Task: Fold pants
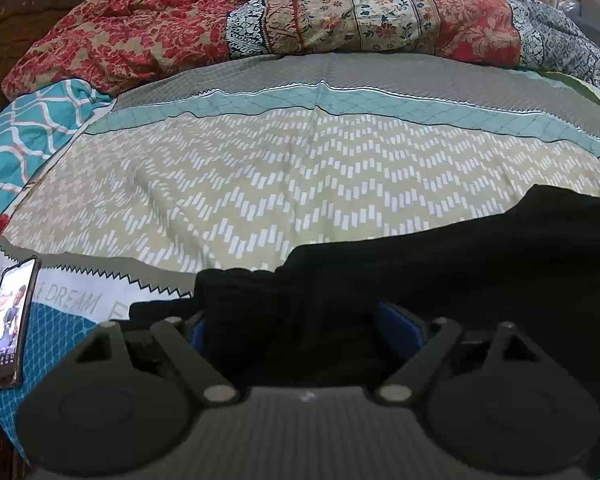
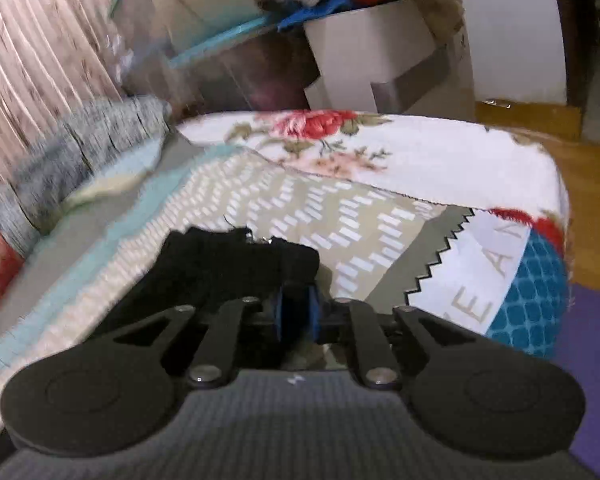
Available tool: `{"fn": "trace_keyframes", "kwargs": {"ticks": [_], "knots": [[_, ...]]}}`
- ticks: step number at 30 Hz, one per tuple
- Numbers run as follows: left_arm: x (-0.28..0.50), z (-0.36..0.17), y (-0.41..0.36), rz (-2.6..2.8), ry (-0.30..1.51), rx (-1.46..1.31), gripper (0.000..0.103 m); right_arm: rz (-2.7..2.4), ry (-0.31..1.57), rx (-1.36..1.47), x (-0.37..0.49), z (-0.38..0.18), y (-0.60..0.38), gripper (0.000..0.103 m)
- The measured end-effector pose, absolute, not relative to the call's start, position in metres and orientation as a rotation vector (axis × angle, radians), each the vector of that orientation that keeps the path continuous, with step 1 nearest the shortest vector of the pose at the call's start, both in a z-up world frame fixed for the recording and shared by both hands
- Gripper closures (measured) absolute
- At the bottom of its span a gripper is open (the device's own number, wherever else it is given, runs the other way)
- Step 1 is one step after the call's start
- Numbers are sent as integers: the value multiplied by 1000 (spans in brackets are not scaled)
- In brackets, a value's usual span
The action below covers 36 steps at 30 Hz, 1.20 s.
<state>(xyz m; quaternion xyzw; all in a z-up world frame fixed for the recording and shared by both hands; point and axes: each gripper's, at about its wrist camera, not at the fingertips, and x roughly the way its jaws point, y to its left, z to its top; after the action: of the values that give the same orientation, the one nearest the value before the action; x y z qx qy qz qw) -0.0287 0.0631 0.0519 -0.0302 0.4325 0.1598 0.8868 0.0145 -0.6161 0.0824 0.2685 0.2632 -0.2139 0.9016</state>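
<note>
Black pants point(image 1: 440, 280) between spread left fingers point(image 1: 396, 326)

Black pants point(image 1: 440, 264) cut off at right edge; curtain point(image 2: 28, 48) and boxes motion-blurred.

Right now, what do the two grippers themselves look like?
Both look alike. The left gripper and right gripper each have a dark grey ribbed body, two round black discs at the sides, black linkage bars with silver pivot pins, and blue pads on the fingers. No cables, hands or sleeves show.

Bed point(image 1: 260, 184): black pants point(image 1: 480, 264), phone point(image 1: 10, 320), quilt point(image 1: 260, 20).
</note>
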Motion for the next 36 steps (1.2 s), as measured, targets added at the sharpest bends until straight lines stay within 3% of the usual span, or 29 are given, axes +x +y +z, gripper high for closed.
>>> {"fn": "trace_keyframes", "kwargs": {"ticks": [1, 2, 6, 13, 15, 16, 17, 21, 29, 36], "knots": [[-30, 53, 64, 327, 897, -72, 19, -426, 510, 623, 7, 83, -623, 50], [-31, 56, 65, 321, 893, -86, 19, -411, 465, 687, -3, 84, -628, 44], [-40, 71, 64, 301, 852, -110, 19, -349, 412, 840, -23, 81, -634, 44], [-51, 92, 50, 252, 788, -67, 19, -311, 465, 809, 9, 75, -614, 43], [-53, 96, 48, 248, 775, -57, 19, -320, 480, 790, 19, 75, -610, 54], [-53, 98, 48, 249, 769, -57, 19, -334, 494, 777, 23, 76, -610, 80], [-55, 101, 50, 246, 759, -61, 19, -350, 511, 778, 26, 75, -613, 83], [-60, 111, 51, 226, 726, -79, 19, -317, 459, 779, 16, 97, -604, 86], [-60, 111, 47, 89, 746, -259, 19, 18, 417, 430, 4, 169, -493, 87], [-64, 83, 38, 11, 849, -331, 19, 379, 550, -173, -31, 137, -334, 86]]}}
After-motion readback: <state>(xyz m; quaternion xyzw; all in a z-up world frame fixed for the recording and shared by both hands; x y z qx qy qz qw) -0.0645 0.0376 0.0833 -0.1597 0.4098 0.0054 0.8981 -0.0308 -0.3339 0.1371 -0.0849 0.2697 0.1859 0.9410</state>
